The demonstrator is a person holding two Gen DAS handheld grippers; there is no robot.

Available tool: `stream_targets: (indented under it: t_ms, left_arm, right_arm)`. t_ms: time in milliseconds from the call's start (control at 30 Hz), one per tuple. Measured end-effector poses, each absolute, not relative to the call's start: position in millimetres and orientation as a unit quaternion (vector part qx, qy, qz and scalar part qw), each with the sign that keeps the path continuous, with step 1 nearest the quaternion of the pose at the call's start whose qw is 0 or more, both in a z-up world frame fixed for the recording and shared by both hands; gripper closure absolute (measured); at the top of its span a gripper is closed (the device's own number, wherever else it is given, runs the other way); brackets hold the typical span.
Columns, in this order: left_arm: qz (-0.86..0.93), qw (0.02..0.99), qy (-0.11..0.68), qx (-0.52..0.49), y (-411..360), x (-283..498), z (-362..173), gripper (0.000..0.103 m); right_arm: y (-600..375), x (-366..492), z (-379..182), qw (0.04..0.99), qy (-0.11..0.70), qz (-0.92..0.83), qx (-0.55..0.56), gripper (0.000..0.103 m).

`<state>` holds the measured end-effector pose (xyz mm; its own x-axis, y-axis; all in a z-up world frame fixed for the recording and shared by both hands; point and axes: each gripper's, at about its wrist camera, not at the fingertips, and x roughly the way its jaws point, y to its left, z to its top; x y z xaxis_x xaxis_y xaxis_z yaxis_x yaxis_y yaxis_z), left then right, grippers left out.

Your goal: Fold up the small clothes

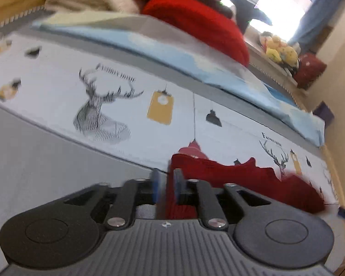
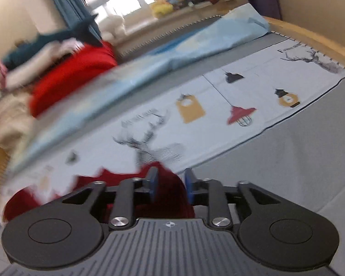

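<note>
Dark red garment [image 1: 253,181] pinched at one edge by left gripper [image 1: 166,179], fingers closed on the cloth, rest trailing over printed mat [image 1: 57,69] on bed. Right wrist view: right gripper [image 2: 170,181] clamps garment's bunched edge [image 2: 168,197], near the mat's edge.

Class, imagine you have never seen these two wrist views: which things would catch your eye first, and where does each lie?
First, the dark red garment, stretched low in front of the cameras, one end between the left gripper fingers, the other in the right gripper. Next, the printed cloth with deer and lamps spread beneath it. Behind, a bright red bundle sits on the clothes pile by the window.
</note>
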<state>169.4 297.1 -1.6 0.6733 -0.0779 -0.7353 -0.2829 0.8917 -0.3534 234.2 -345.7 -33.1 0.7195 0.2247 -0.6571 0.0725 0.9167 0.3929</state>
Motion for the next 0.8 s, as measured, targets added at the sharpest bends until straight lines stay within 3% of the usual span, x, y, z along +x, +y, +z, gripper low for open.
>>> stream_targets:
  t_ms: [67,133,233,433,600,633,667,733,800]
  left_arm:
    - [0.062,0.851,0.46,-0.245,299.4,173.9,-25.4,0.072]
    - [0.049,0.84,0.482,-0.245,295.4,176.0,-36.2,0.07]
    - [0.028,0.838,0.496,-0.225,290.4,181.5,-48.0,0.06]
    - [0.037,0.82,0.49,-0.294,295.3,193.5,-62.3,0.06]
    - [0.04,0.818,0.488,-0.3,285.4,204.4,-65.2,0.06]
    - [0.034,0.82,0.488,-0.296,282.7,205.6,-64.6,0.061]
    - [0.028,0.823,0.489,-0.286,279.7,206.8,-63.5,0.072]
    - [0.017,0.84,0.482,-0.249,270.7,206.0,-56.6,0.092]
    - [0.02,0.867,0.457,-0.198,264.4,202.9,-42.8,0.094]
  right_arm:
    - [-347.6,240.8,-62.9,0.875,0.424,0.043,0.228,0.07]
    - [-348.6,244.5,-80.5,0.85,0.448,0.054,0.271,0.07]
    - [-340.6,252.1,-91.6,0.848,0.465,0.063,0.249,0.064]
    - [-332.6,260.8,-118.1,0.825,0.505,0.051,0.248,0.058]
    - [-324.4,263.4,-116.7,0.834,0.498,0.063,0.229,0.061]
    - [-324.6,263.0,-116.5,0.837,0.496,0.059,0.225,0.075]
    - [-324.5,262.3,-115.0,0.841,0.492,0.053,0.218,0.091]
    - [-325.8,261.2,-110.6,0.849,0.479,0.049,0.216,0.091]
    - [-327.6,258.1,-101.4,0.858,0.458,0.051,0.226,0.092]
